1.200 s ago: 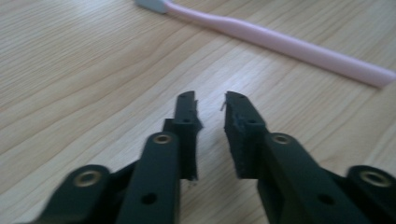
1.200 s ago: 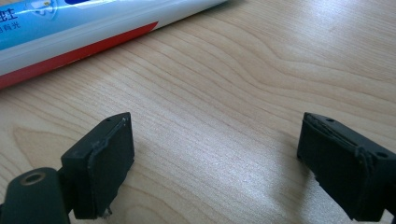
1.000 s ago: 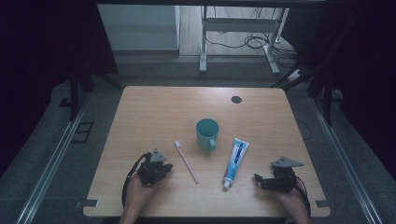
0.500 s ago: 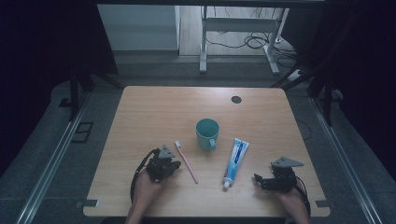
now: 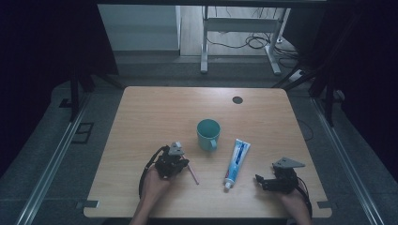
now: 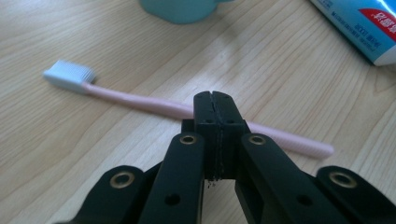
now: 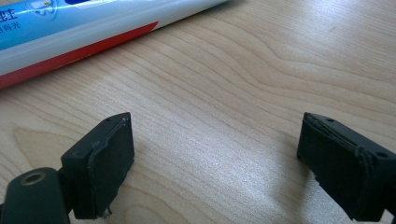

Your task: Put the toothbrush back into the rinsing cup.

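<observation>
Left gripper [image 6: 215,100] closed, tips over the pink toothbrush [image 6: 154,103], nothing held.
We see the toothbrush flat on the table [image 5: 141,117], handle crossing just behind the shut jaws, bristles off to their left in the left gripper view. Risk: shut jaws can only nudge or roll it toward the teal cup [image 5: 208,133]. Right gripper [image 7: 215,161] open over bare wood, toothpaste tube [image 7: 70,37] just ahead.

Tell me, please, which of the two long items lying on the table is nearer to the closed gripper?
The pink toothbrush, just beyond the shut left gripper. The toothpaste tube lies farther right, past the teal cup.
</observation>
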{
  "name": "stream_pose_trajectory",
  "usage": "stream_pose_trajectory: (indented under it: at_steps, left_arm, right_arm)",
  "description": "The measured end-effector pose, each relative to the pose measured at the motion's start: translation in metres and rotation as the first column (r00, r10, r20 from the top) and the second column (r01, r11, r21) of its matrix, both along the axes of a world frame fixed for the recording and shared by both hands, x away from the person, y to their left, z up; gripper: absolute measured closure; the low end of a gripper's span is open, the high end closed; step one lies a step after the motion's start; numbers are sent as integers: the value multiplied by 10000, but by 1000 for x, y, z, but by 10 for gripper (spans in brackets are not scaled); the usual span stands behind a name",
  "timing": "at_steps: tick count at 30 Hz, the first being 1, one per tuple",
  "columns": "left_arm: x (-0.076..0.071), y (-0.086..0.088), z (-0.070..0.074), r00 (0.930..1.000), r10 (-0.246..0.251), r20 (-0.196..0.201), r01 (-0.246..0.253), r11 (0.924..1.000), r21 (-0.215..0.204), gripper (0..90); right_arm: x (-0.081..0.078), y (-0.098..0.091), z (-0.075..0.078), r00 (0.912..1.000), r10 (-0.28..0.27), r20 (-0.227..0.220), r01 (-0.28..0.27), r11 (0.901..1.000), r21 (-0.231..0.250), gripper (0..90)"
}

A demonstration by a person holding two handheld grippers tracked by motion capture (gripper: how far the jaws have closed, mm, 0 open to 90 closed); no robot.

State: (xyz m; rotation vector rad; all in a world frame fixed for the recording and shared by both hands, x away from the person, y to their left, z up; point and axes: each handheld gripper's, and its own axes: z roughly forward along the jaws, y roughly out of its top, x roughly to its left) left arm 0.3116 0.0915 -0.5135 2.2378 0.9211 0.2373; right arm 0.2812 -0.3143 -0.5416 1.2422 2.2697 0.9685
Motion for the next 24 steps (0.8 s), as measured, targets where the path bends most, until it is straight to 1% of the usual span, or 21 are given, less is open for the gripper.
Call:
stream_pose_trajectory:
  at_steps: [7, 10, 17, 22, 24]
  left_arm:
    - [1, -18, -1, 9992, -401, -42, 402, 9991, 124, 896]
    - [0, -22, -3, 9987, -504, -104, 506, 9985, 221, 896]
    - [-5, -24, -9, 9980, -569, -284, 578, 9977, 351, 895]
    - [-9, -22, -12, 9975, -597, -369, 613, 9971, 447, 895]
    - [-11, -20, -13, 9977, -532, -425, 551, 9974, 465, 895]
  right_arm:
    - [0, 0, 0, 10000, 2, 1, -2, 10000, 0, 105]
    - [0, 0, 0, 10000, 1, 2, -1, 10000, -2, 104]
    - [0, 0, 0, 10000, 0, 1, 0, 10000, 0, 105]
    - [0, 0, 0, 10000, 18, 24, -18, 10000, -8, 104]
    - [0, 0, 0, 10000, 24, 29, -24, 10000, -10, 105]
